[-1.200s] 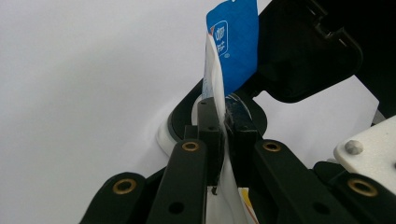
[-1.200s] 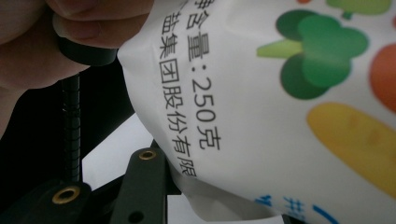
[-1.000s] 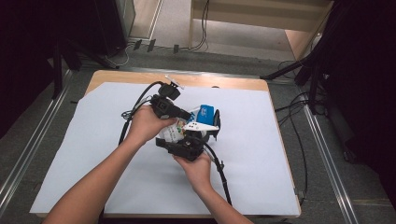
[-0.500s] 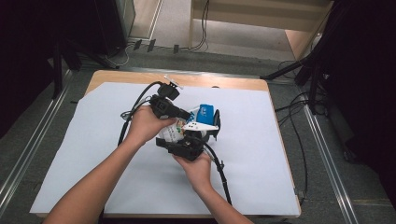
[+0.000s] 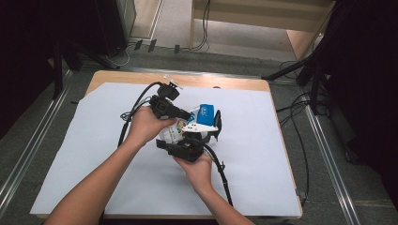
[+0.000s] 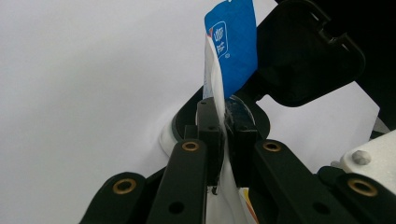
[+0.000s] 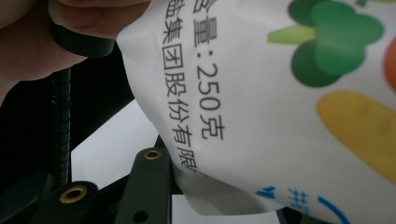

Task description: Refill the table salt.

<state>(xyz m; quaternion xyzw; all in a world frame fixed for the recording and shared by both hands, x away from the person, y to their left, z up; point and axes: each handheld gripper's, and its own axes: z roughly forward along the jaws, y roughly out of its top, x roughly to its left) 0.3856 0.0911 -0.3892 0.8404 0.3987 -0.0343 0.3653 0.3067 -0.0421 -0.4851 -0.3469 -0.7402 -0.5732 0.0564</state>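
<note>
- Left gripper (image 6: 223, 140) has its fingers clamped on the thin edge of the packet (image 5: 195, 123), a white pouch with a blue end and veggie pictures, held up off the bench (image 5: 263, 154) between both hands near the middle.
- Right gripper (image 5: 199, 139) sits right under the pouch. In the right gripper view the pouch drapes over its fingers (image 7: 147, 186), but I can't tell if they're actually pinching it or just cradling it.
- Biggest risk imo: the left grip is only on a sliver of film. Any tug from the other side and it slides out, or the seam tears and the contents spill on the white sheet (image 5: 94, 154).
- Also the two grippers are jammed close together, so they could knock each other.
- Cables (image 5: 133, 110) trail across the sheet by the forearms and could snag.
- Nothing else close by; floor clutter and wires are well off the bench.
</note>
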